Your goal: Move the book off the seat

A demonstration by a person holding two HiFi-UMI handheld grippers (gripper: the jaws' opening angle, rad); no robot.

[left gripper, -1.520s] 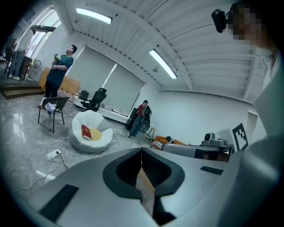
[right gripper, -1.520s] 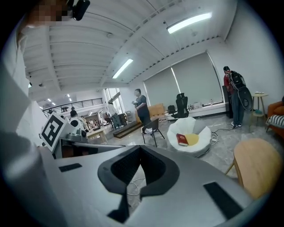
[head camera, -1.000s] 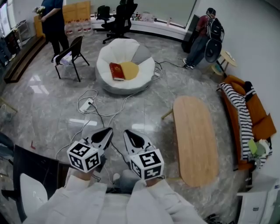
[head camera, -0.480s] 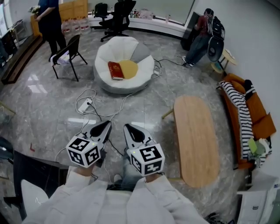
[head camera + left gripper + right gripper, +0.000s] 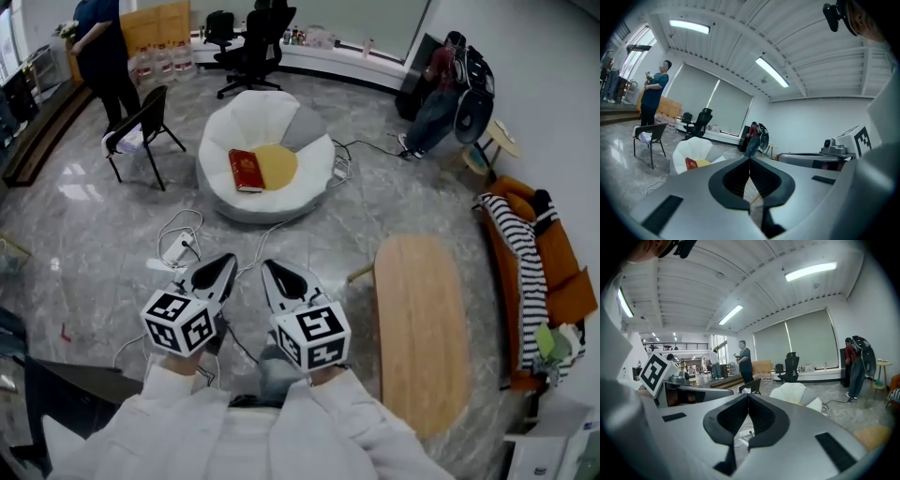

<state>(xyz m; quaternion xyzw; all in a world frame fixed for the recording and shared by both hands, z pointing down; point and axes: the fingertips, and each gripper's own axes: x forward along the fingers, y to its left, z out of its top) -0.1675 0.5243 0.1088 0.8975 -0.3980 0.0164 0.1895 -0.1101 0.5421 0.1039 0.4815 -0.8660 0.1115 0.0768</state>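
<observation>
A red book (image 5: 246, 170) lies flat on a white beanbag seat (image 5: 228, 133), beside a yellow cushion (image 5: 278, 166). In the left gripper view the book (image 5: 692, 163) shows small, far ahead on the seat (image 5: 696, 149). My left gripper (image 5: 225, 262) and right gripper (image 5: 267, 268) are held side by side close to my body, well short of the seat, both pointing toward it. Each has its jaws shut with nothing between them. The right gripper (image 5: 748, 396) view shows the seat (image 5: 793, 392) far ahead.
Cables and a power strip (image 5: 175, 248) lie on the floor between me and the seat. An oval wooden table (image 5: 420, 328) stands to the right, an orange sofa (image 5: 562, 272) beyond it. A black folding chair (image 5: 141, 122) stands left of the seat. People stand at the back.
The seat and book sit slightly lower and nearer in the head view, as I have moved forward. Both grippers stay shut in the same pose.
</observation>
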